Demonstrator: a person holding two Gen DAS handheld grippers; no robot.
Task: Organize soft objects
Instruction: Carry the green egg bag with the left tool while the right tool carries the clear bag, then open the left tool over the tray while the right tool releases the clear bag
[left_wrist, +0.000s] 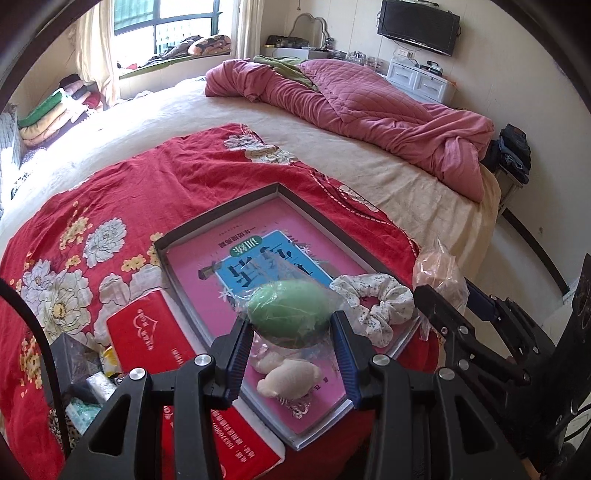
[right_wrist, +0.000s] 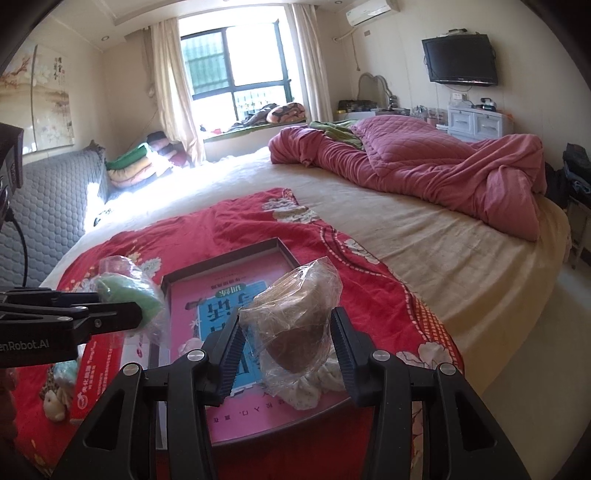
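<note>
Left gripper (left_wrist: 291, 325): we find it clenched on a green soft object (left_wrist: 290, 312) wrapped in clear plastic, both pads pressing its sides.
Green soft object, position: we see it held in the air above the near part of the tray (left_wrist: 218, 225), over the pink printed sheet (left_wrist: 258, 243) that lines it.
Right gripper (right_wrist: 286, 341): we record it grasping a brown soft object (right_wrist: 295, 325), also in clear plastic, the wrap bunched above the jaws.
Brown soft object, position: we place it aloft over the tray's near right corner, to the right of the green one; the two are apart.
Tray contents: we note a white floral scrunchie (left_wrist: 373, 302) at the right edge and a cream soft toy (left_wrist: 290, 378) near the front edge, both lying on the pink sheet.
Tray support: we find it resting on a red floral cloth (left_wrist: 129, 192) spread over the bed (left_wrist: 388, 162).
Beside the tray: we see a red box (left_wrist: 147, 332) touching its left side.
Further items: we note a small plush toy (right_wrist: 55, 402) on the red cloth left of the box.
Background: we observe a crumpled pink quilt (left_wrist: 369, 110) well apart at the bed's far side.
</note>
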